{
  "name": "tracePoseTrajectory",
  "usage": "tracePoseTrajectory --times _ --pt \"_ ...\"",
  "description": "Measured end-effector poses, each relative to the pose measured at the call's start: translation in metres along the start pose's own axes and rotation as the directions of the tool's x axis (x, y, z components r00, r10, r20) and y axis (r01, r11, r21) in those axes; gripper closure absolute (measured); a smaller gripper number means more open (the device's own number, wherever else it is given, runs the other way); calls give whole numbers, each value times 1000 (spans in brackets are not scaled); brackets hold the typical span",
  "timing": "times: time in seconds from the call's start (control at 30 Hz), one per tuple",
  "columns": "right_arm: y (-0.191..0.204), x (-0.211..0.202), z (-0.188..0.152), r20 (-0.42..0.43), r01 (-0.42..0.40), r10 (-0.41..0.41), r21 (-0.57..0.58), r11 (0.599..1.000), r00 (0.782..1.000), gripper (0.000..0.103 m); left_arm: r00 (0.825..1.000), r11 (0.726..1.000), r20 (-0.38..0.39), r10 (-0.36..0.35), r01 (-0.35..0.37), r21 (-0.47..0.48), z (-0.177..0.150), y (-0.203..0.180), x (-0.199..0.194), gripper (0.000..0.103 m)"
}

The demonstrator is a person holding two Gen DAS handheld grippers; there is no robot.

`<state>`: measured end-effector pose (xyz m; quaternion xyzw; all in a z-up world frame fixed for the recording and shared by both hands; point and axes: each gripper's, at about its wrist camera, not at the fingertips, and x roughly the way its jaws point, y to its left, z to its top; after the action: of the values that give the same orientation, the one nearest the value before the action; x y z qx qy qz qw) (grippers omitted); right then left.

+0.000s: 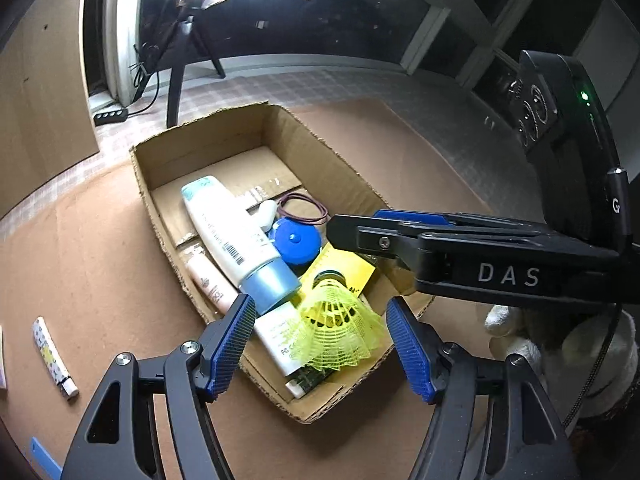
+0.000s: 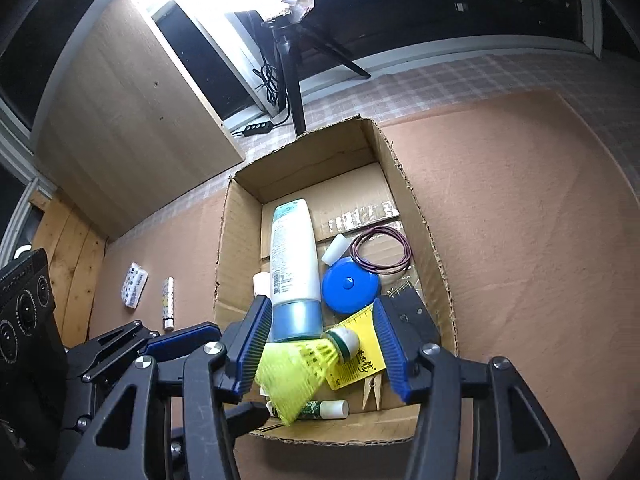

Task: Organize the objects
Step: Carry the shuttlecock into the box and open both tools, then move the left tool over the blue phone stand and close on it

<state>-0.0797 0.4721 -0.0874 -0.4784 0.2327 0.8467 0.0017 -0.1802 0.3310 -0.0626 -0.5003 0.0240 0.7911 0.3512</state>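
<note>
An open cardboard box [image 1: 200, 144] [image 2: 236, 240] on the brown table holds a white bottle with a blue cap [image 1: 228, 224] [image 2: 294, 248], a blue round case [image 1: 298, 240] [image 2: 350, 284], purple bands [image 2: 380, 250], a yellow ruler card [image 1: 348, 268] [image 2: 360, 364] and a yellow shuttlecock [image 1: 336, 320] [image 2: 304, 364]. My left gripper [image 1: 318, 312] stands open over the box's near end, with the shuttlecock lying loose between its blue pads. My right gripper [image 2: 320, 308] is open too and straddles the same shuttlecock. In the left wrist view it reaches in from the right [image 1: 400, 240].
A patterned stick-shaped tube [image 1: 54, 356] [image 2: 168, 302] and a small patterned pack [image 2: 134, 284] lie on the table left of the box. A wooden peg [image 2: 372, 392] and a green tube [image 2: 324, 408] sit in the box's near corner. A ring-light tripod [image 2: 294, 80] stands behind.
</note>
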Motion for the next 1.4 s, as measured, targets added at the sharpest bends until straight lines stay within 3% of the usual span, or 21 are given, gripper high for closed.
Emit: tracePoseTrajectory --times 0.4,0.8,1.1,1.4 --pt "16 2 -4 -8 -17 17 -4 1000 1000 51 1000 996 6 29 -28 -80 -19 26 -20 32" --pt "58 8 -16 -9 -31 31 -56 998 999 45 991 969 -2 134 -131 -210 -74 84 -64 32" --pt "99 26 -25 -33 -60 57 -100 993 998 44 978 925 -22 208 -204 -321 -120 135 -99 32" --pt "135 53 -38 -77 -74 64 -138 988 995 43 962 856 -76 263 -269 -441 -171 188 -119 32"
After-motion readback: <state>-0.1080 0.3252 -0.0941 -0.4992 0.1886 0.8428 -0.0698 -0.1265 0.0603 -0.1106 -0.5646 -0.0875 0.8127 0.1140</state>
